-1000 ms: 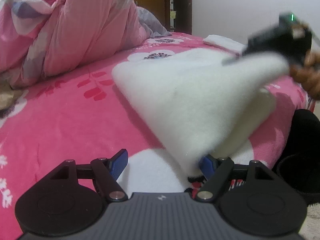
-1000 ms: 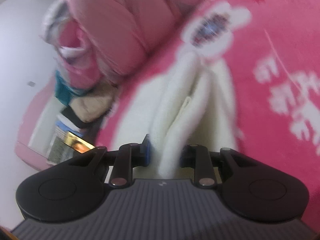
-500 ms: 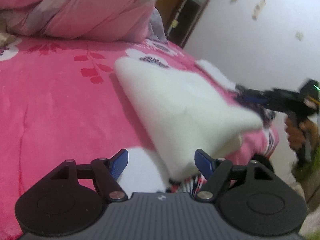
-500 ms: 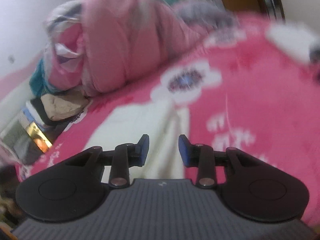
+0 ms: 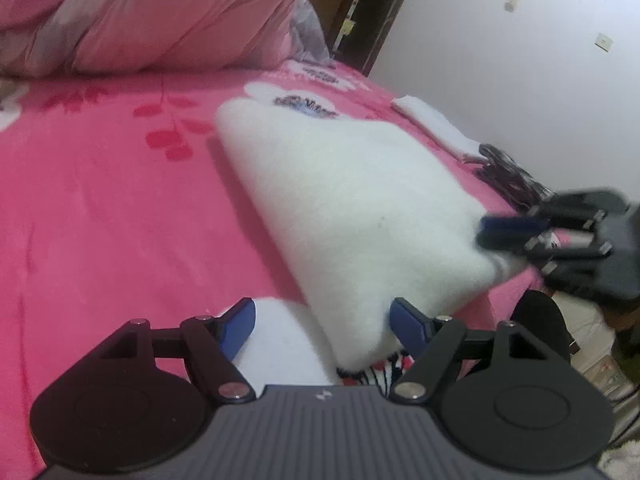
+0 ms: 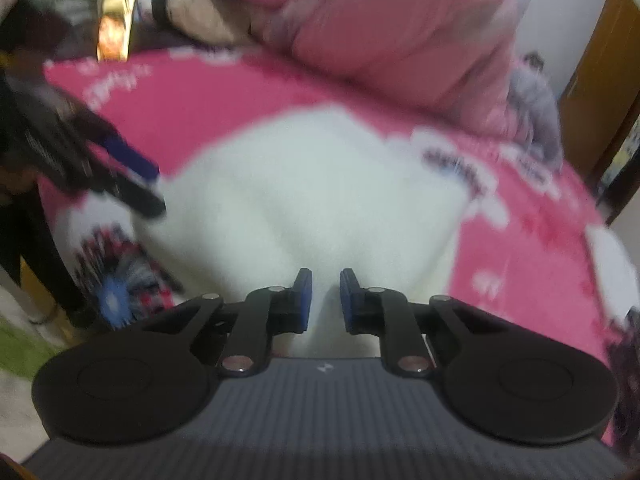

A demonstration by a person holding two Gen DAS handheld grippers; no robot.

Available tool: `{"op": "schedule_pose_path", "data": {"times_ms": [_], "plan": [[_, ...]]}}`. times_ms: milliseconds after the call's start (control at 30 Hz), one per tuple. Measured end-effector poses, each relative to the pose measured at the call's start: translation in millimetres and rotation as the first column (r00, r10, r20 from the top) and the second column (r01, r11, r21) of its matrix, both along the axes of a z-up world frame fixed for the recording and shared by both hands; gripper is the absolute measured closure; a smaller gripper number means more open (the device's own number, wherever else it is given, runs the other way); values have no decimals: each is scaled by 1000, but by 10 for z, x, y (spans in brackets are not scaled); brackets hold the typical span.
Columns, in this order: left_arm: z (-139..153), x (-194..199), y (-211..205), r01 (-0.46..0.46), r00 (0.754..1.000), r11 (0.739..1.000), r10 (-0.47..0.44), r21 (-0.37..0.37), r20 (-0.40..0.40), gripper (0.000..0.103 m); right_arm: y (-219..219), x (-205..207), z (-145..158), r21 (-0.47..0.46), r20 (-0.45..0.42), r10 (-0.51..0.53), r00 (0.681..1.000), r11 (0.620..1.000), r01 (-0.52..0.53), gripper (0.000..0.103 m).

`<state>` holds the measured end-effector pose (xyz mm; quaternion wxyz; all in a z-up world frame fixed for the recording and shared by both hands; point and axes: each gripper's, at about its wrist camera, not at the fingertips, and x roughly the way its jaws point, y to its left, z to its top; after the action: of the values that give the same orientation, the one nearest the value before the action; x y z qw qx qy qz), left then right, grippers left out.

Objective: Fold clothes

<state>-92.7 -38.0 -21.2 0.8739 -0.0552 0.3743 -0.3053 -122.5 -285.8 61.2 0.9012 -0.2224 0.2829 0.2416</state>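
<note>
Where the thick white fleece garment (image 5: 352, 208) lies doubled over itself on the pink flowered bedspread (image 5: 100, 200), it fills the middle of both wrist views, its folded edge running from upper centre down toward the lower centre of the left view. The left gripper (image 5: 322, 320) sits at the garment's near corner at the bottom of the frame with its blue-padded fingers (image 5: 240, 322) spread wide, the corner lying loose between them rather than pinched. The right gripper (image 6: 325, 298) hovers at the opposite side, its jaws set narrow with a gap showing fleece behind; nothing is clamped. In the left view it appears blurred at the right edge, beside the garment's far corner. The two tools standing at opposite corners suits either laying a fold down and letting go, or lining up to take corners for another fold. A heaped pink quilt (image 5: 160, 12) occupies the upper left, and a small folded white cloth (image 5: 436, 124) rests near the bed's far edge.
</note>
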Motion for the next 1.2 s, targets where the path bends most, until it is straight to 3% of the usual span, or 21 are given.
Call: {"op": "schedule_pose_path", "data": {"times_ms": [67, 133, 333, 467, 533, 600, 667, 700, 767, 867, 967, 1200], "plan": [[31, 0, 1, 0, 1000, 1000, 0, -3, 13, 29, 19, -46, 136, 37, 19, 26, 999, 999, -27, 89], [36, 29, -56, 6, 1000, 1000, -6, 2, 19, 29, 67, -33, 90, 36, 5, 54, 999, 998, -54, 90], [50, 117, -228, 25, 999, 1000, -26, 17, 36, 28, -42, 258, -234, 20, -123, -58, 991, 998, 61, 92], [11, 159, -307, 34, 999, 999, -34, 8, 21, 28, -314, 354, 103, 204, -140, -130, 982, 966, 157, 83], [0, 152, -290, 31, 999, 1000, -31, -2, 15, 28, -643, 552, 118, 341, -230, -201, 952, 900, 272, 75], [16, 136, -269, 27, 999, 1000, -26, -5, 22, 29, -1006, 810, 10, 452, -372, -256, 892, 790, 415, 71], [66, 128, -266, 22, 999, 1000, -22, 5, 49, 29, -1286, 1041, -159, 531, -501, -263, 825, 659, 533, 68], [93, 139, -281, 18, 998, 1000, -19, 14, 62, 28, -1367, 1145, -234, 555, -537, -253, 805, 613, 563, 63], [147, 159, -311, 11, 996, 999, -14, 32, 89, 28, -1463, 1338, -360, 582, -578, -233, 782, 555, 595, 57], [186, 259, -426, 6, 995, 999, -10, 43, 102, 26, -1462, 1617, -495, 601, -598, -194, 777, 533, 596, 47], [162, 352, -552, -8, 995, 998, 2, 70, 95, 18, -1417, 1834, -601, 606, -603, -156, 782, 548, 577, 47], [108, 317, -549, -6, 996, 996, -1, 84, 89, 18, -1392, 1716, -450, 716, -459, -94, 884, 550, 430, 49]]}}
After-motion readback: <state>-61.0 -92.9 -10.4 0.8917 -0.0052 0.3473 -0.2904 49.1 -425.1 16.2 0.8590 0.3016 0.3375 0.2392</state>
